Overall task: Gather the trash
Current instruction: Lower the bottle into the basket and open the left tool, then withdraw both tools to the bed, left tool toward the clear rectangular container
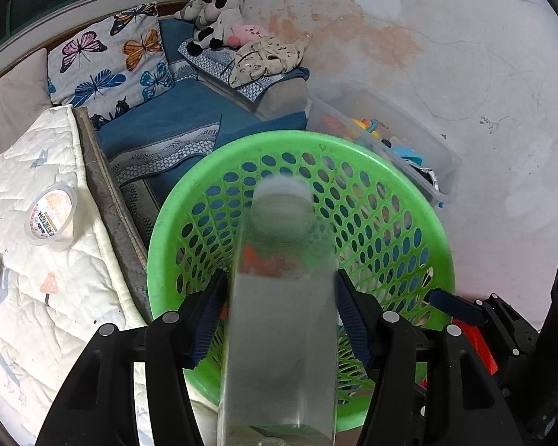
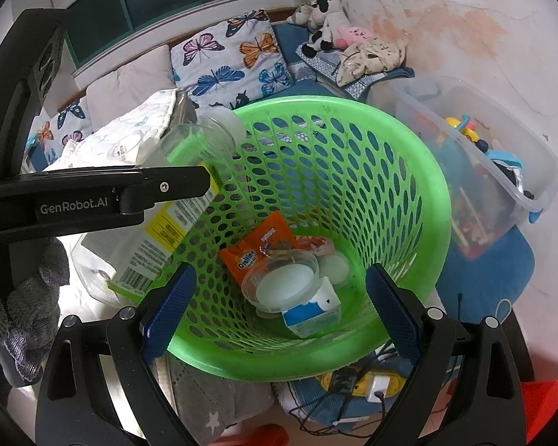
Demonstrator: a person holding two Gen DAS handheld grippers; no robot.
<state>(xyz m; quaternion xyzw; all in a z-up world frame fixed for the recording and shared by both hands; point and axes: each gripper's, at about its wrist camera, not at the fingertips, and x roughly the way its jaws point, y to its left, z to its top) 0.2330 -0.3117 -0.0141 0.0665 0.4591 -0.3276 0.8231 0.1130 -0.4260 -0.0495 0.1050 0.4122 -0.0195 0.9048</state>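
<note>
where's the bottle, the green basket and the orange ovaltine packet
bottle [image 2: 156, 230]: right wrist view, on its yellow label
green basket [image 2: 433, 200]: right wrist view, on its right rim
orange Ovaltine packet [image 2: 258, 249]: right wrist view, on its printed front

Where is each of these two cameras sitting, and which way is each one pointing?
Left wrist: sits on the left gripper, looking down past its own jaws, which hold a clear bottle over the green basket.
Right wrist: sits on the right gripper, looking down between its wide, empty jaws into the basket's trash, such as the Ovaltine packet; the left gripper shows at left.
Shared: basket, bottle, butterfly pillow, toy bin.
</note>
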